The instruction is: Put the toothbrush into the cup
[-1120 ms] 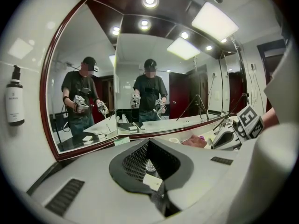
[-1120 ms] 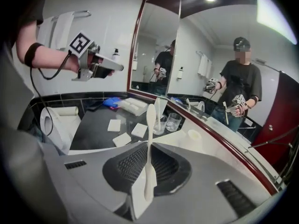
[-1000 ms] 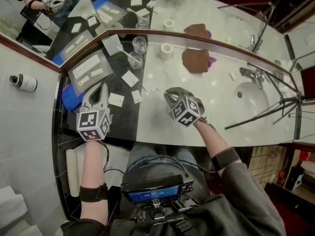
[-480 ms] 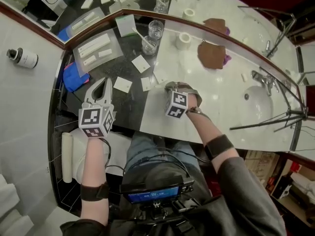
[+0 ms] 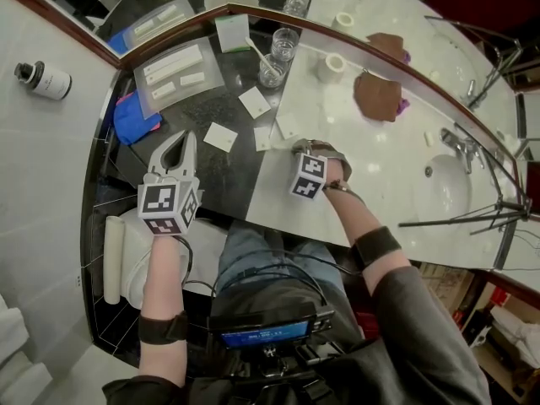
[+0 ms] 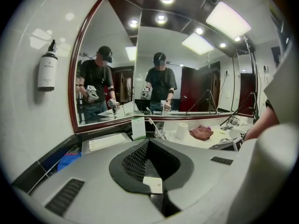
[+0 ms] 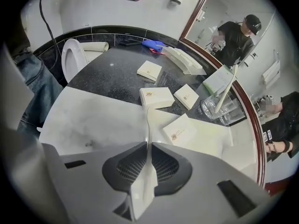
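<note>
Seen from the head view, the left gripper is hovering closed and empty over the black counter. Small white boxes are lying between the right gripper and the glass cups.

In the left gripper view, a wall mirror is reflecting the washroom above a brown cloth.

In the right gripper view, narrow jaws that have just been easing apart are pinching the white toothbrush. Its far end is reaching over pale marble, well short of the cups.

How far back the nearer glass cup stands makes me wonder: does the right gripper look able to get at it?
Probably yes. The right gripper, its fingers just opening slightly with the toothbrush between them, has only low packets lying between it and the glass cup; nothing tall blocks.
</note>
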{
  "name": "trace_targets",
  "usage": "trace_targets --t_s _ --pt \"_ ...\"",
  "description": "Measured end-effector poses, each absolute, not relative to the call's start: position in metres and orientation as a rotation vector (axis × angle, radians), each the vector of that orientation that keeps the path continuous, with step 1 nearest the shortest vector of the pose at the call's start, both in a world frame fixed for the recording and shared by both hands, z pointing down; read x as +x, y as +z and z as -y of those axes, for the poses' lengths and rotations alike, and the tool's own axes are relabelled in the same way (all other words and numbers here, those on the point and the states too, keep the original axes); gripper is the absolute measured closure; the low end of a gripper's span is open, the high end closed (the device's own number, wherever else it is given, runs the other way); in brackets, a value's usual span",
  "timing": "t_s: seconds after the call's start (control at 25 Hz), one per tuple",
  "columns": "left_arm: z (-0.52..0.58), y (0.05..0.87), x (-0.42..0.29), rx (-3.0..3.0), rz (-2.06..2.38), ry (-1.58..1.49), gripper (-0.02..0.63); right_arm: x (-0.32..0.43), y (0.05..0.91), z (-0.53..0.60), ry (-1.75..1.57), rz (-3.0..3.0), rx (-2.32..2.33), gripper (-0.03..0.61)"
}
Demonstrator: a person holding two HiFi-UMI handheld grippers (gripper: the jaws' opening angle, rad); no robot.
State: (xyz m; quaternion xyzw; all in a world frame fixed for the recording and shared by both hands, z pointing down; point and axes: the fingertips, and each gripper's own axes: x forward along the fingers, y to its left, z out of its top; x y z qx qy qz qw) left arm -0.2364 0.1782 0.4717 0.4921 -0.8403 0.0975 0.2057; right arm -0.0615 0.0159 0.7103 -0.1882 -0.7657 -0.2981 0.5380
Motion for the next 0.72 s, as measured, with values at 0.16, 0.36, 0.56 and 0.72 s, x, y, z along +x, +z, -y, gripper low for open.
trace_targets --t_s 0.16,0.36,0.56,0.72 --pt "-0.181 0.474 -0.236 1.369 2.338 0.273 0.611 -0.062 0.715 -0.021 -0.678 1.837 -0.445 0.446" --pt "-0.18 0.473 -0.236 1.374 2.337 0.273 0.611 -0.063 0.709 -0.02 -0.66 1.867 -0.436 0.446" --pt "-0.175 0.47 -0.231 1.389 2.334 0.28 0.611 -0.063 0.685 -0.018 -0.616 1.943 -0.42 0.446" --pt "-0.167 0.46 -0.227 1.408 2.339 0.286 0.611 -0.071 0.643 -0.005 -0.505 2.09 -0.34 0.454"
